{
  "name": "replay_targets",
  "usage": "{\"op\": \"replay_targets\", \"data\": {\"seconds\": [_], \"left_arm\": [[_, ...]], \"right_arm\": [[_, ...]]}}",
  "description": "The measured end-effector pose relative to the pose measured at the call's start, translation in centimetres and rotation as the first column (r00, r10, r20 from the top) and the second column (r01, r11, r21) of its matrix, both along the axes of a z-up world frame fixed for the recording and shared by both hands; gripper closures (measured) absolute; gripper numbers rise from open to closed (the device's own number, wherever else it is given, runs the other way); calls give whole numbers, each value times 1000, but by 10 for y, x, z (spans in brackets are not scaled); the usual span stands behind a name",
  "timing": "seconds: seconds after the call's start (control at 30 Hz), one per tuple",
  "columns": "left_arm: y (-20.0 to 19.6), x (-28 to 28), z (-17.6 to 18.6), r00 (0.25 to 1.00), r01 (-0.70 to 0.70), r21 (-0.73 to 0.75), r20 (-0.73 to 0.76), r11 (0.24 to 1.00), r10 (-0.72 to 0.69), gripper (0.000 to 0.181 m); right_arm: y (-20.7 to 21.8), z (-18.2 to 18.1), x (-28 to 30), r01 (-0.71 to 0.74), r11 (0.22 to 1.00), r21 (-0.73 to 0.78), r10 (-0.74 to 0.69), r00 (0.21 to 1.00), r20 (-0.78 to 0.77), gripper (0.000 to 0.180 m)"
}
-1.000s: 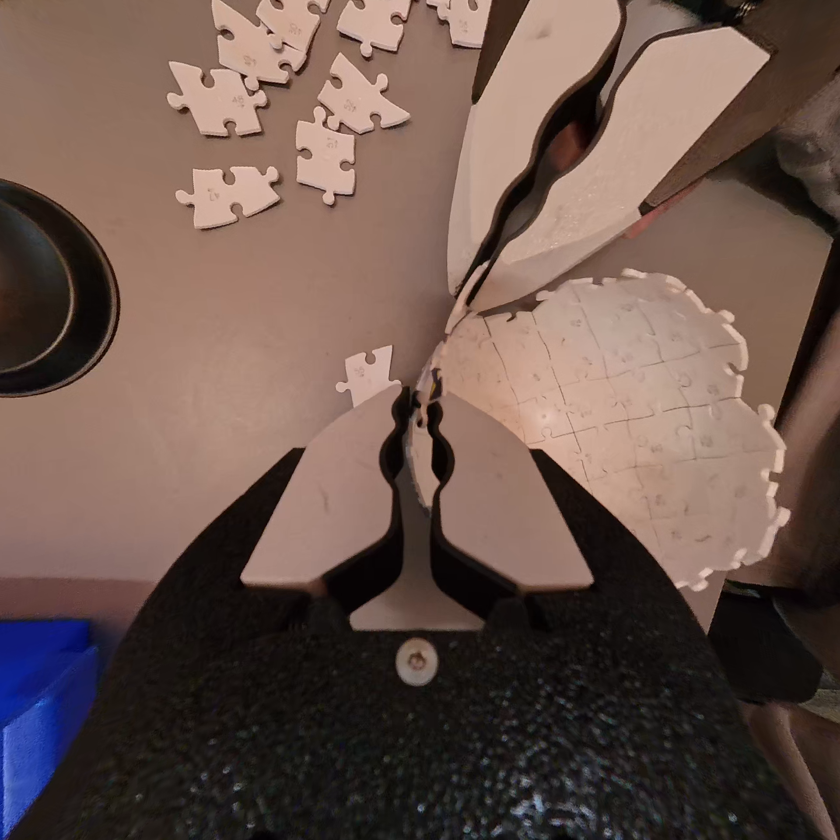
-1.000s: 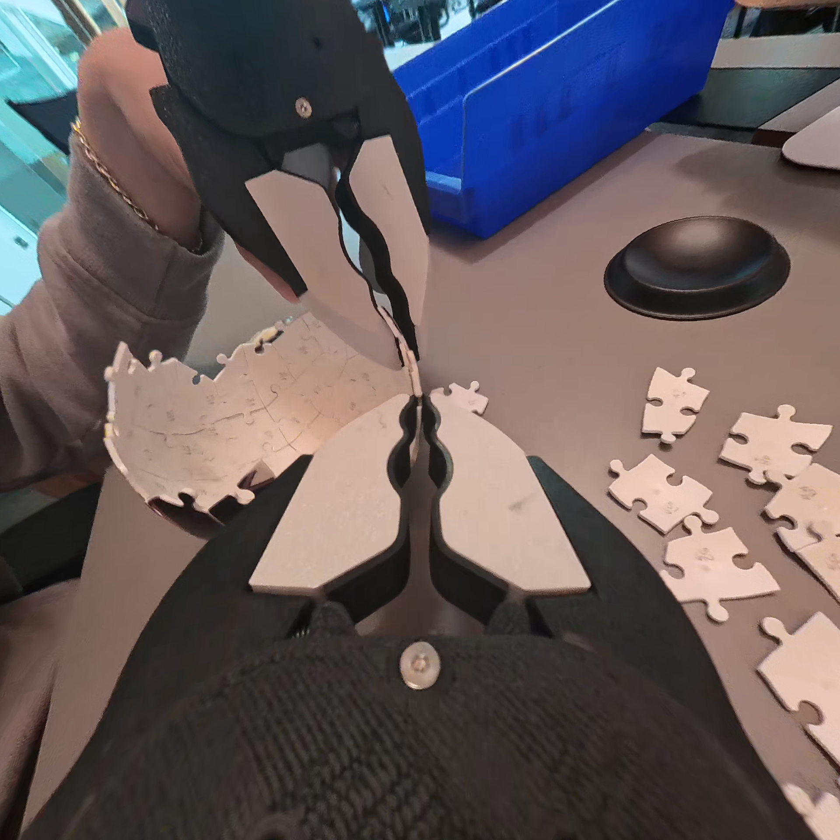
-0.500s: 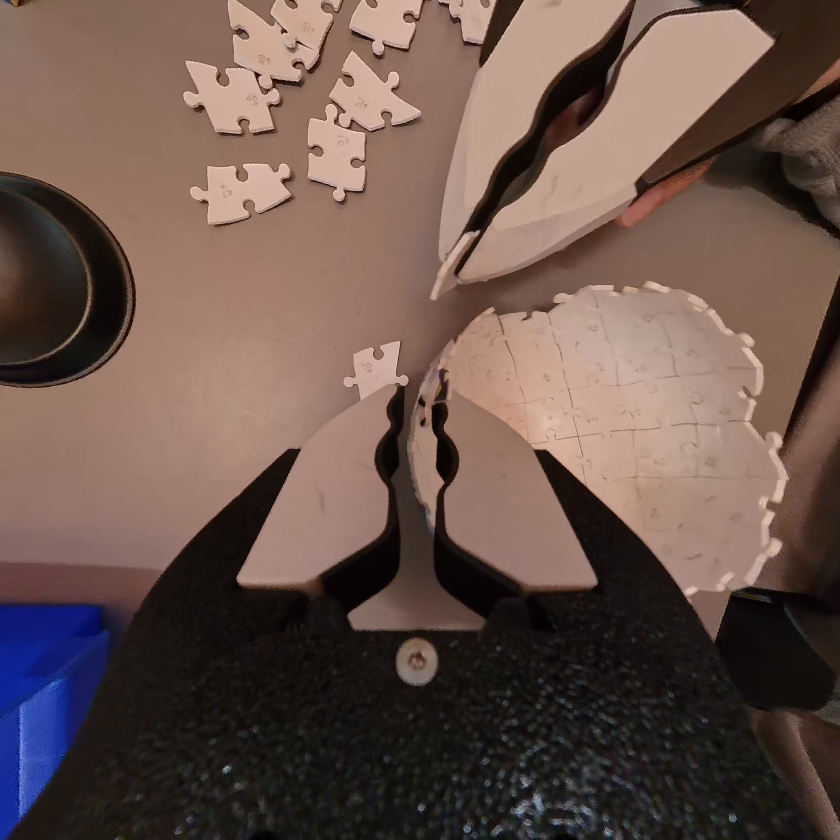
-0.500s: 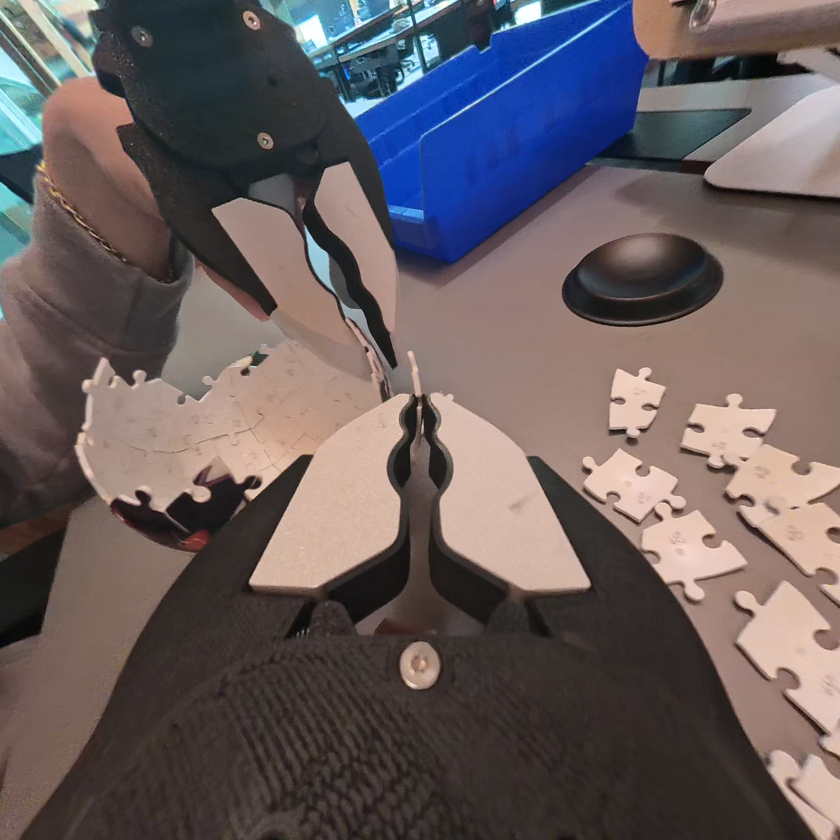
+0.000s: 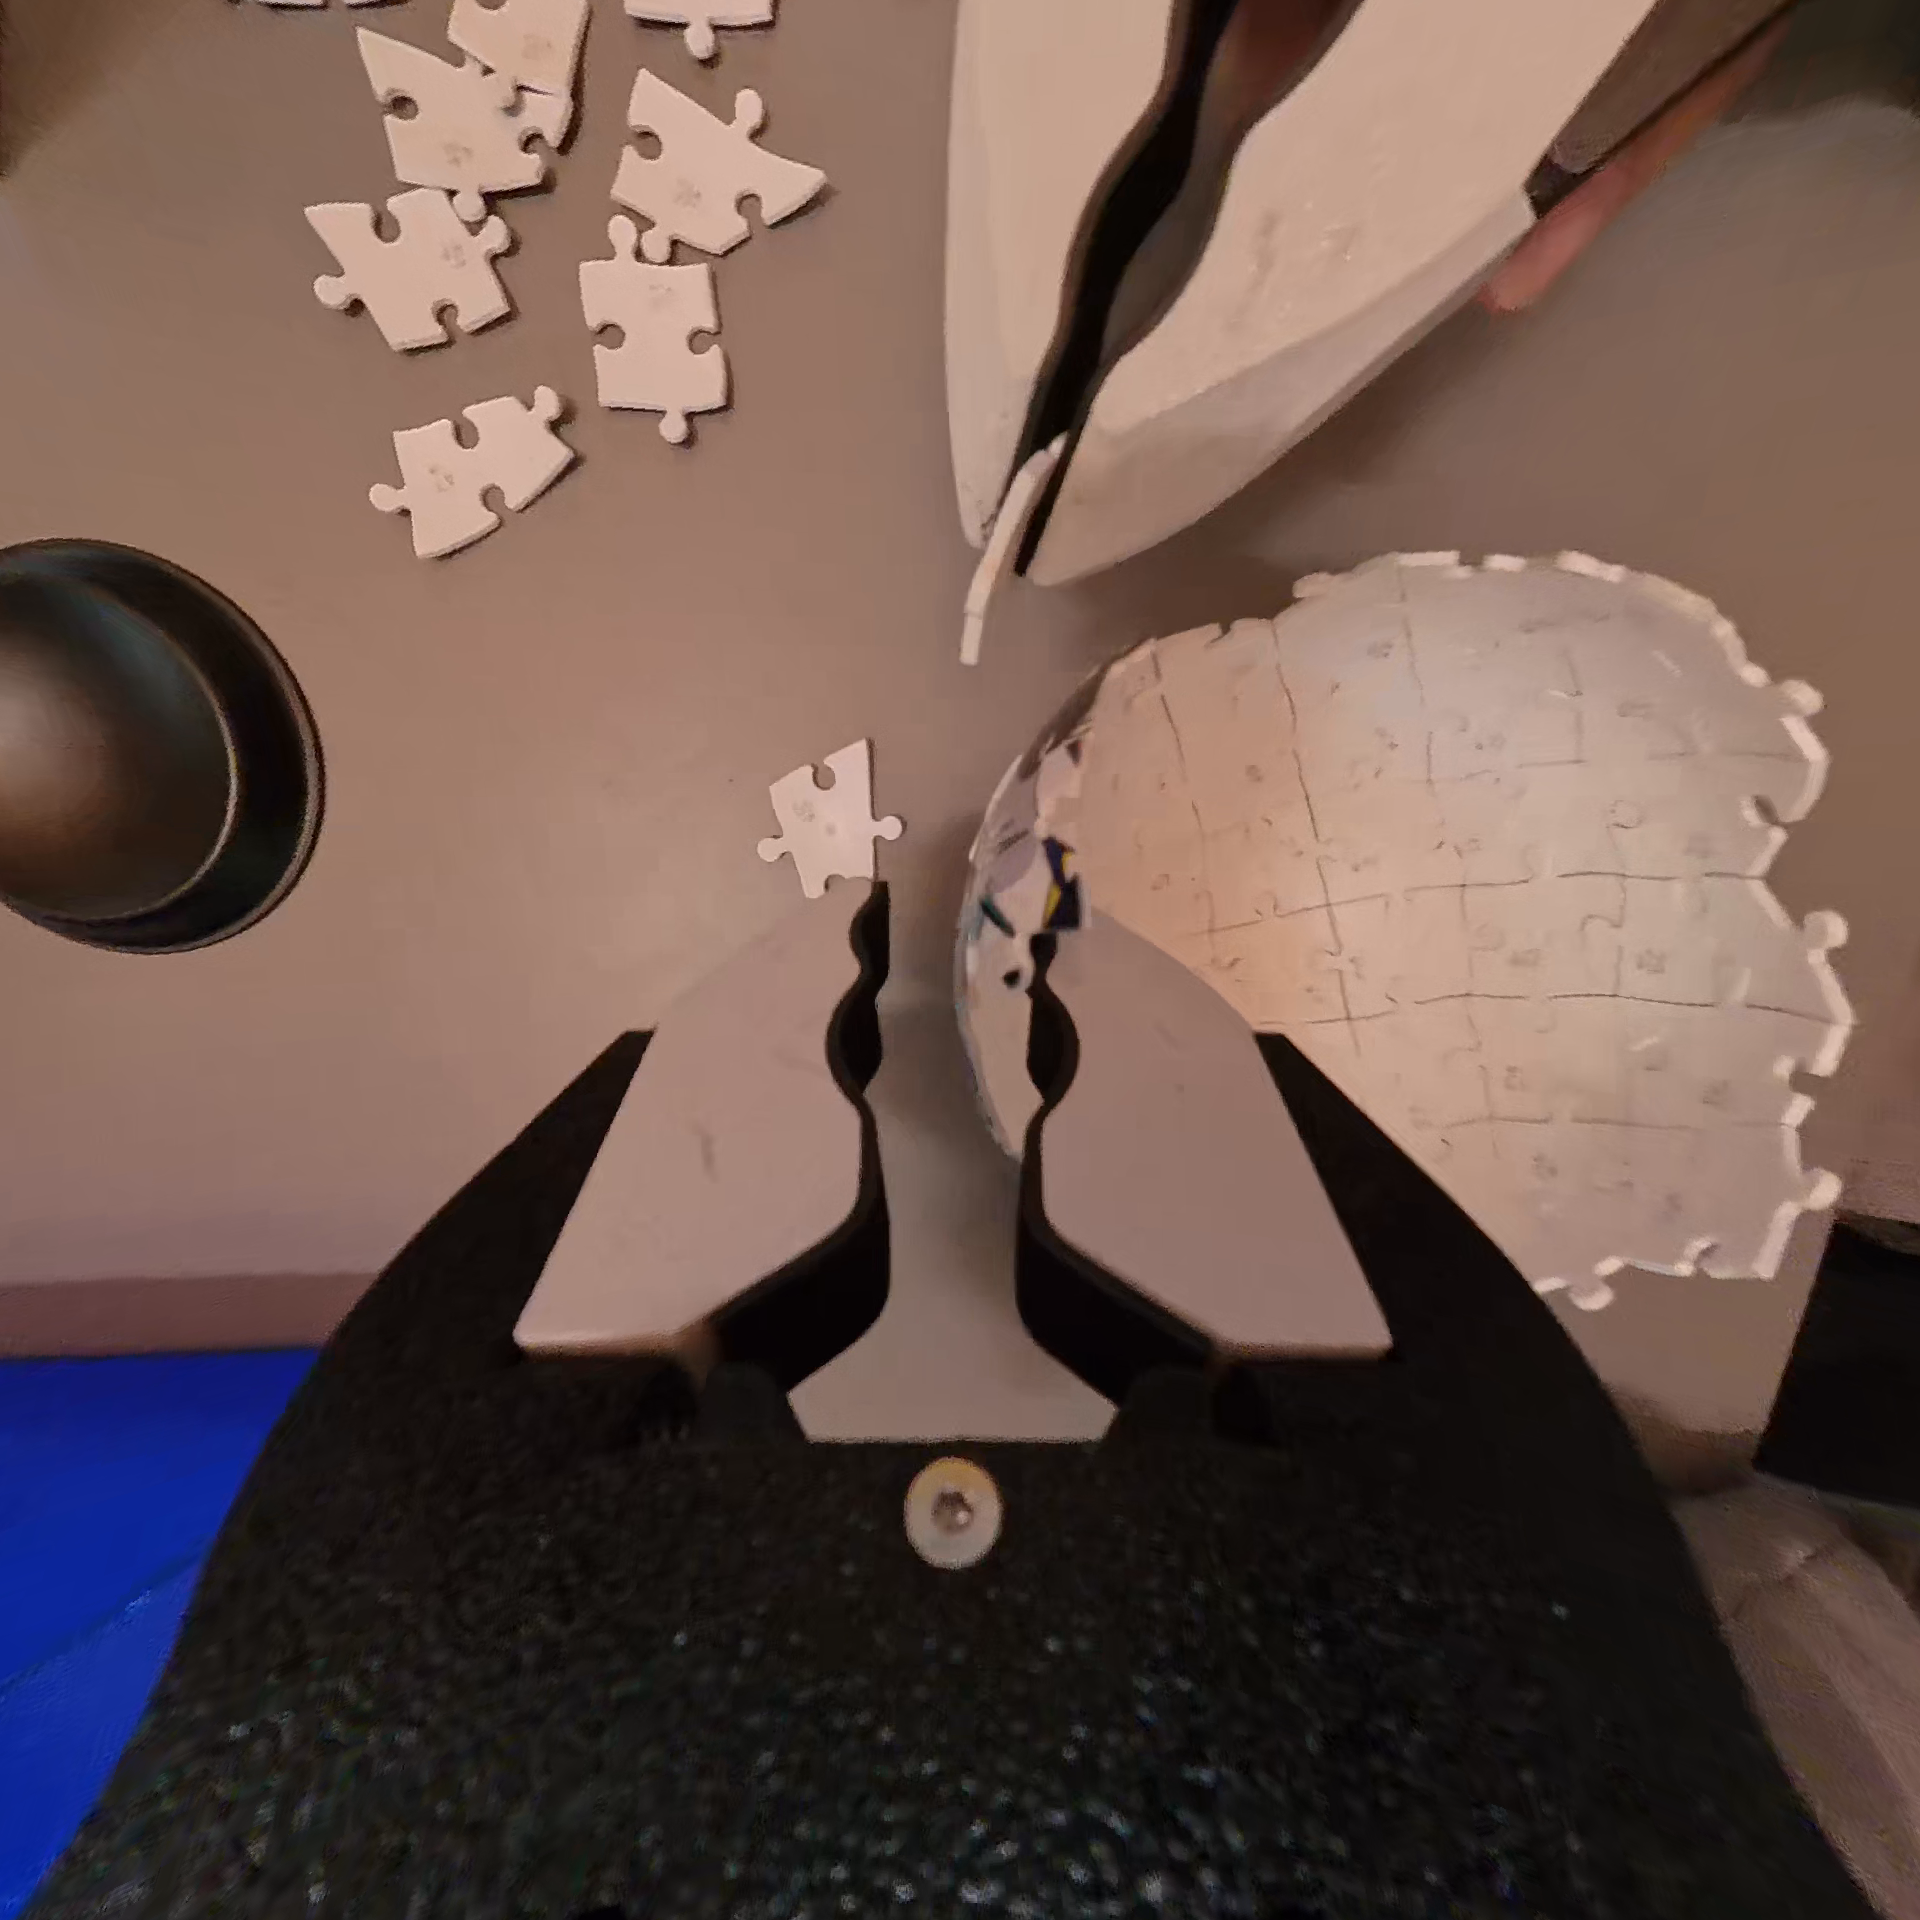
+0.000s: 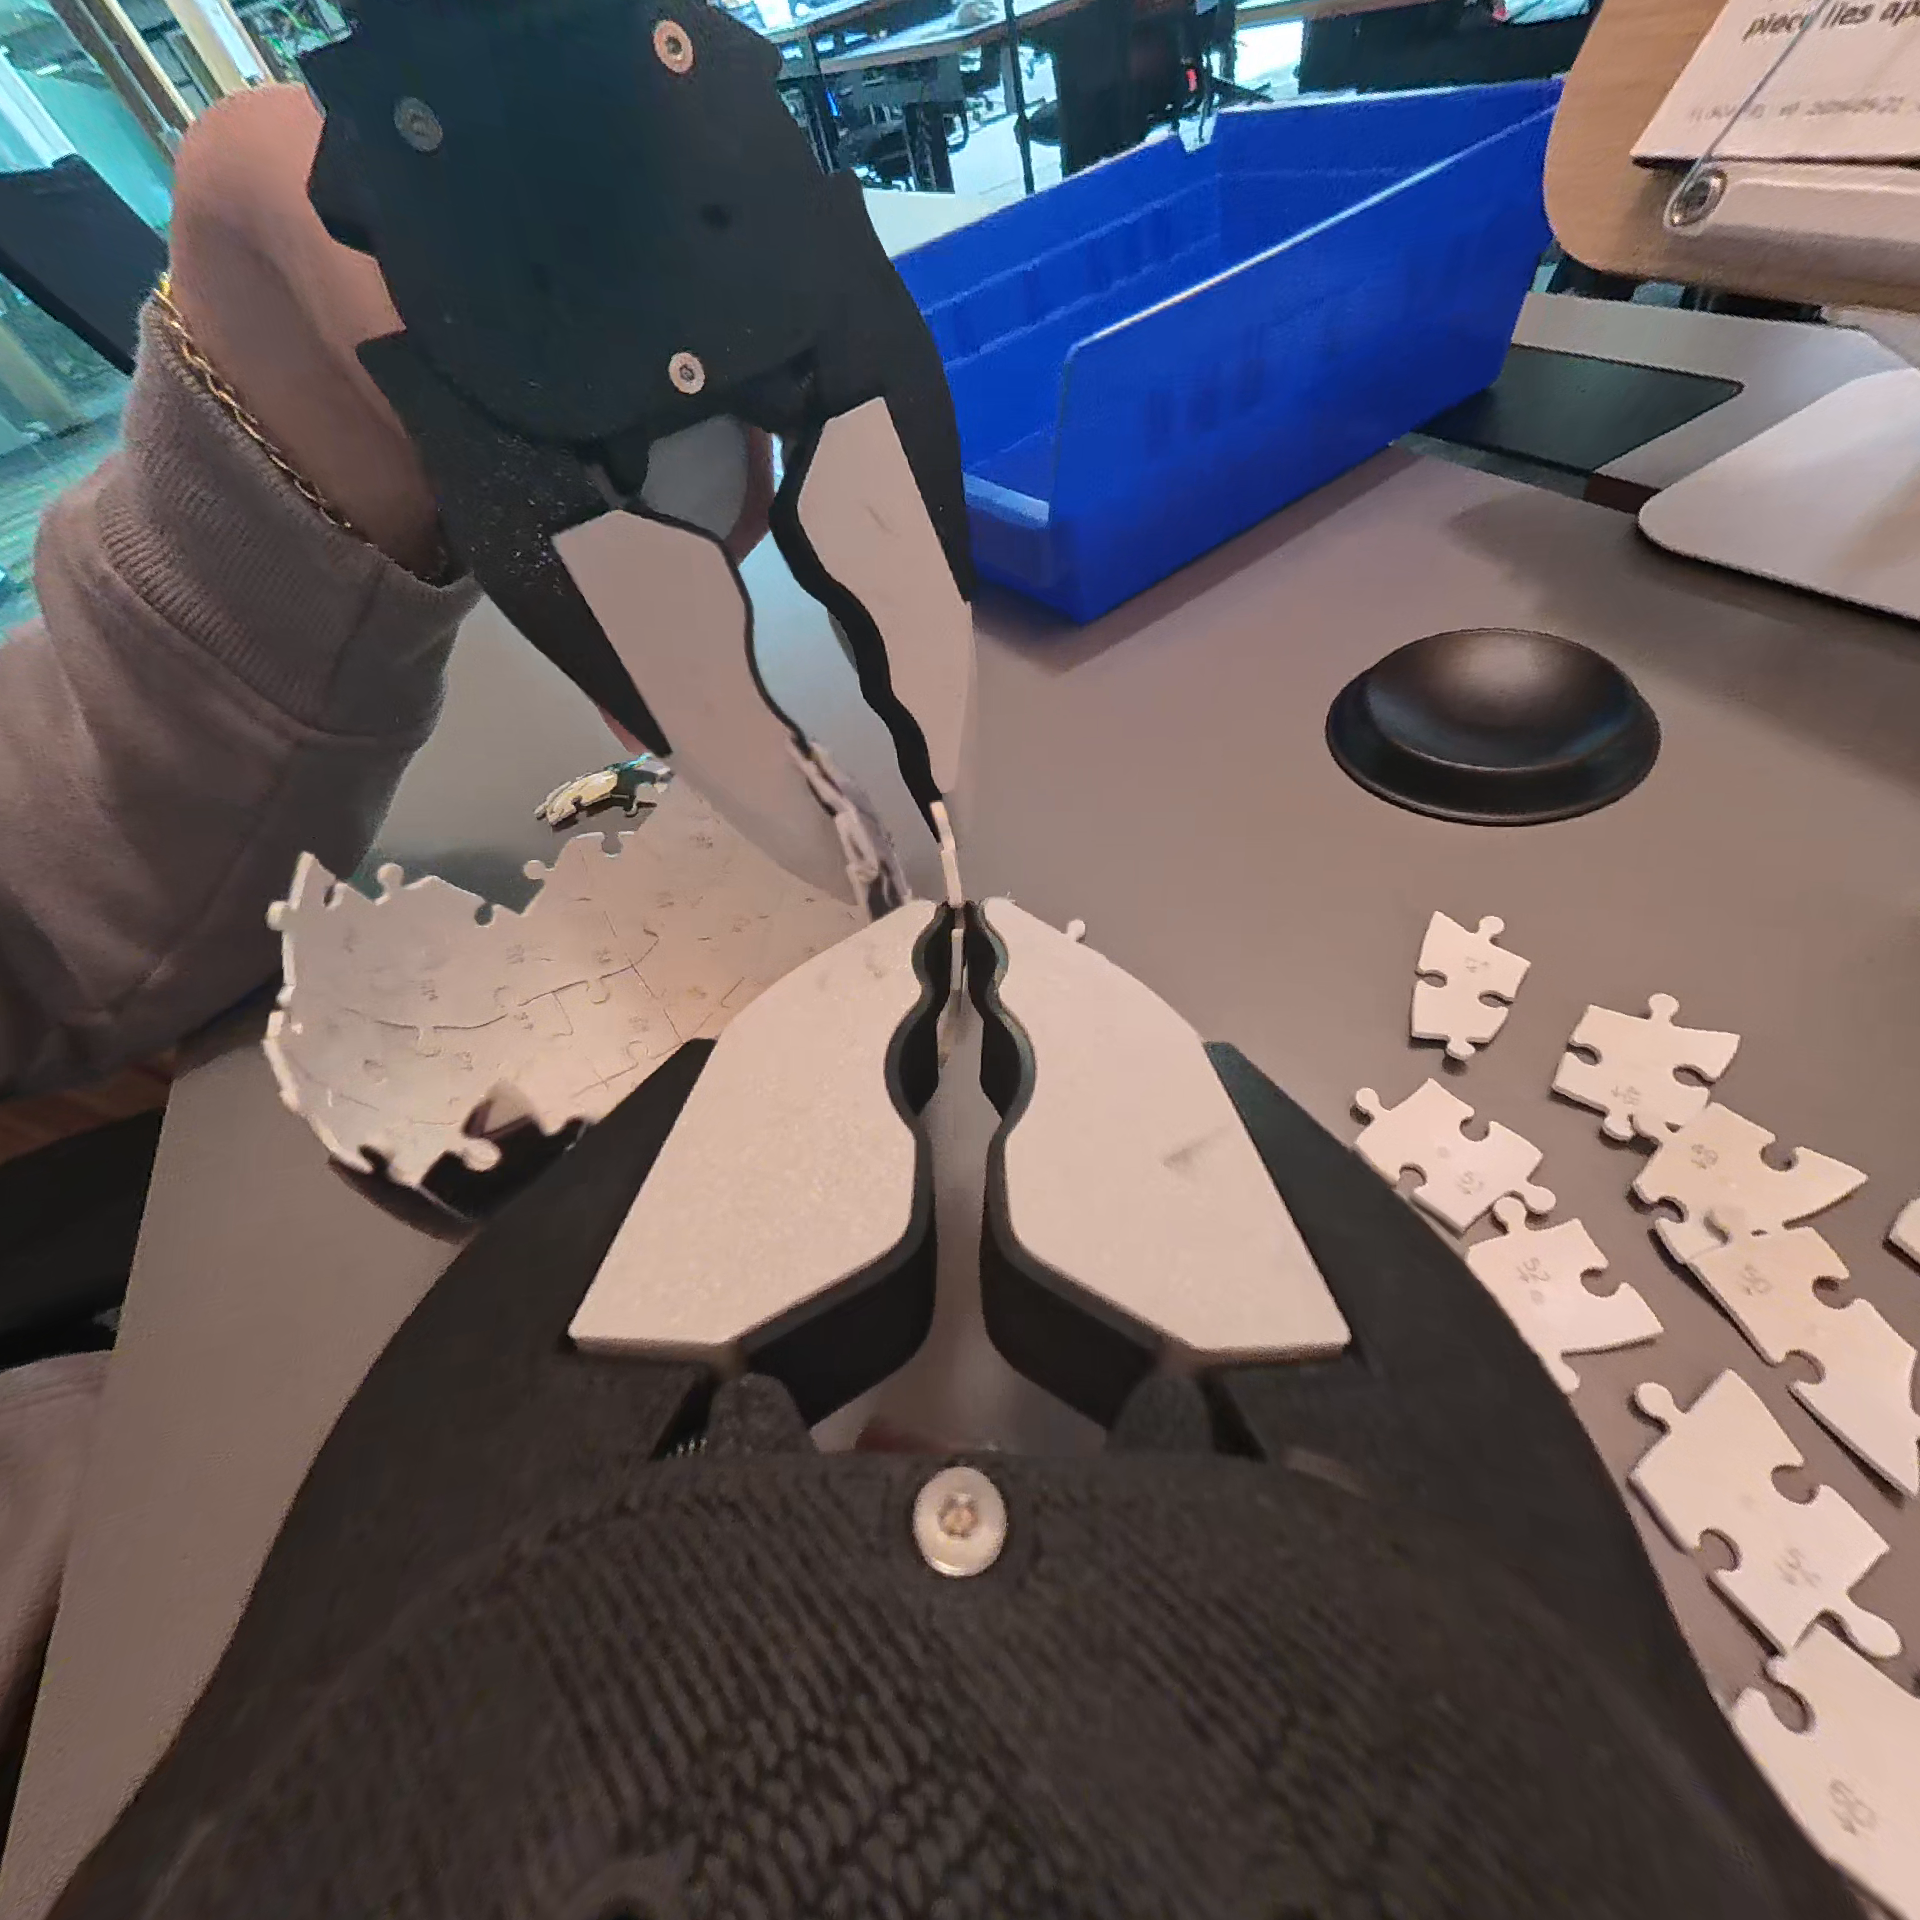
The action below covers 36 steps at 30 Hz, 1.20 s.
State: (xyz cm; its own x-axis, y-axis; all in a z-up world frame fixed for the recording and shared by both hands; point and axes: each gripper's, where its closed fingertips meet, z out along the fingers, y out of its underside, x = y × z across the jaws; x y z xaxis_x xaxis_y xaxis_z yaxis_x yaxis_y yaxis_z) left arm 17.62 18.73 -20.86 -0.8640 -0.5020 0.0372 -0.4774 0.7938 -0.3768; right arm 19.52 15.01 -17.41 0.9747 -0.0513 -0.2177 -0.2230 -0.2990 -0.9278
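Observation:
A half-sphere bowl of joined white puzzle pieces rests on the grey table; it also shows in the right wrist view. My left gripper is open, and the bowl's near rim stands between its jaws by the right finger. It shows from the front in the right wrist view. My right gripper is shut on a single white puzzle piece held edge-on. In the left wrist view my right gripper hangs just above the bowl's rim with the piece sticking out. One loose piece lies just ahead of my left finger.
Several loose white pieces lie scattered on the table, to my right gripper's right. A black round dome sits set into the table. A blue bin stands behind it. A white stand base is at the far right. The gap from one gripper's tips to the other's is roughly 6 centimeters.
My left gripper has opened its hold on the bowl's rim. My right gripper has drawn back from the rim with the piece still in it.

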Motion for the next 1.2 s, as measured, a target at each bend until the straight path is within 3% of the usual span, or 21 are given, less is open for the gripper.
{"op": "replay_targets", "data": {"seconds": [0.03,0.27,0.5,0.77,0.9,1.0,1.1,1.2], "left_arm": [[-1,-2,1,1000,1,-11,-11,1000,-2,155],[1,-7,8,999,36,-21,5,999,-36,156],[1,-11,16,998,46,-10,39,999,-46,153],[-8,-14,61,979,33,-92,204,995,-14,141],[-41,-25,96,935,199,-250,340,948,-106,151],[-65,-37,105,920,304,-340,347,890,-181,158],[-72,-36,98,913,325,-316,350,891,-209,157],[-72,-35,95,899,350,-287,372,892,-233,166]], "right_arm": [[0,1,0,2,1000,4,-3,1000,13,178],[-3,10,0,24,1000,3,-24,998,59,178],[-18,35,-6,62,992,108,-66,997,33,178],[-31,60,-33,38,982,183,-51,997,63,178],[-31,71,-39,52,976,212,-72,994,87,178],[-28,73,-47,44,975,219,-67,993,99,178],[-25,75,-59,1,973,230,-23,995,93,178],[-25,71,-54,30,976,217,-50,995,89,178]]}}
